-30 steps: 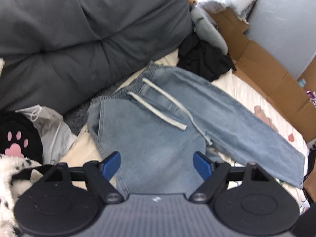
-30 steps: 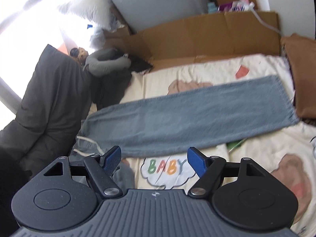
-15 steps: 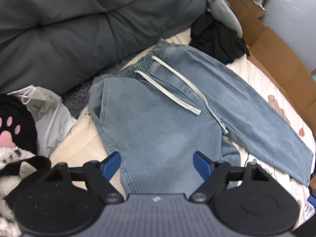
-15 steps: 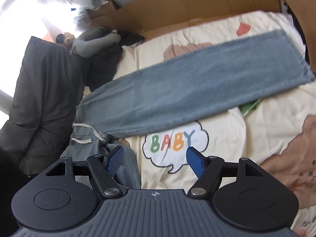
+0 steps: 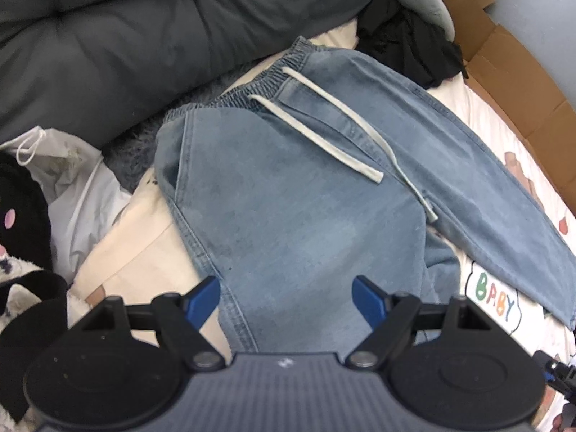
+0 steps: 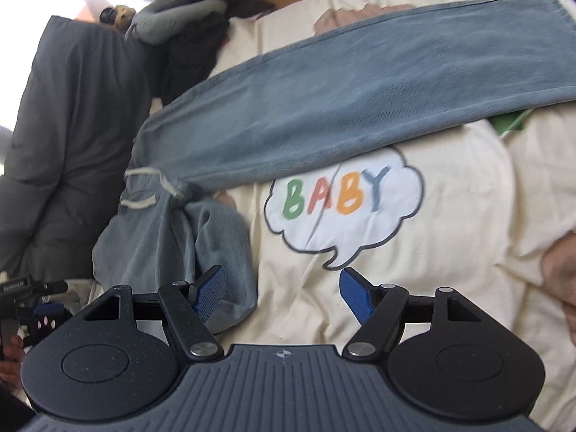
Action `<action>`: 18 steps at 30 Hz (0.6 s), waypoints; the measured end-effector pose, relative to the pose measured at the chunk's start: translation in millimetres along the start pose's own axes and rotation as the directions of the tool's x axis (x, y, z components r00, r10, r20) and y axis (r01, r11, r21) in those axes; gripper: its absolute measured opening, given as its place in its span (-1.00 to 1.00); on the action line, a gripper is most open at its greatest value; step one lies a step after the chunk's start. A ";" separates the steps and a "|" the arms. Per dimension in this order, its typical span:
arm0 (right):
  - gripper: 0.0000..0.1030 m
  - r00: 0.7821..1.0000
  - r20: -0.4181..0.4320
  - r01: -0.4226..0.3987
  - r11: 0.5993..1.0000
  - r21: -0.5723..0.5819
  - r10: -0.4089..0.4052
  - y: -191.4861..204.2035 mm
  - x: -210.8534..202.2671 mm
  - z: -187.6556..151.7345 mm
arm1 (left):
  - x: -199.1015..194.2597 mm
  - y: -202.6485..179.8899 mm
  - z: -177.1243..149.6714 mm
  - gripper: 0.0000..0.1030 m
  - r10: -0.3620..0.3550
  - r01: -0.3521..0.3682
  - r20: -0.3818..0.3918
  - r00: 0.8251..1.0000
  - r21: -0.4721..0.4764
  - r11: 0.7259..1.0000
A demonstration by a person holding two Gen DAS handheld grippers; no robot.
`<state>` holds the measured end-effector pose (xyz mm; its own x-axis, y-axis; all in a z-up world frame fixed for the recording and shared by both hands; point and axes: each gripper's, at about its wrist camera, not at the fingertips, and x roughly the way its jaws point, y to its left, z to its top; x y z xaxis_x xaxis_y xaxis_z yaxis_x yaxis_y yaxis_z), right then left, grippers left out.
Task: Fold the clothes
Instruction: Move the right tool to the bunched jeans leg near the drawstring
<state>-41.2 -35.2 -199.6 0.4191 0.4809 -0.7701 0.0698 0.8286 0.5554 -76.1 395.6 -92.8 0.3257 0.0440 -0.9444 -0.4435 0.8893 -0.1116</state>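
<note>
On a cream bedsheet [image 6: 450, 252], light-blue jeans [image 5: 288, 198] lie unfolded, one leg stretched out and the other bunched, as the left gripper [image 5: 286, 297] and right gripper [image 6: 282, 288] hover spread and empty, folding apparently not yet begun.

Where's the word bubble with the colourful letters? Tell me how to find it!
Start at the cream bedspread that covers the bed, then find the long straight leg of the blue jeans lying across it. Just below that leg, ahead of the right gripper, is a white cloud-shaped speech bubble. It alone has "BABY" in green, red, orange and blue letters.
</note>
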 end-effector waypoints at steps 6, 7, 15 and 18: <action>0.43 0.998 -0.049 -0.033 0.999 -0.034 0.032 3.5 25.8 -7.8 | 14.9 7.1 -3.9 0.60 0.002 -0.003 -0.025 1.000 -0.026 1.000; 0.43 0.998 -0.055 -0.040 0.999 -0.033 0.038 4.1 29.7 -8.6 | 17.4 7.8 -4.8 0.60 0.002 -0.003 -0.030 1.000 -0.029 1.000; 0.43 0.988 -0.112 -0.115 0.991 -0.073 0.106 19.1 63.9 -7.6 | 36.0 10.1 -15.4 0.60 -0.022 0.019 -0.076 0.997 -0.041 0.999; 0.43 0.983 -0.142 -0.132 0.986 -0.105 0.116 24.6 78.8 -5.8 | 44.0 9.2 -20.0 0.60 -0.018 0.014 -0.094 0.995 -0.039 0.999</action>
<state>-11.7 24.7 -248.5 0.2917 0.6098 -0.7369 -0.0813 0.7834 0.6161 -82.6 396.6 -141.5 0.2533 -0.0152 -0.9673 -0.4707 0.8716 -0.1369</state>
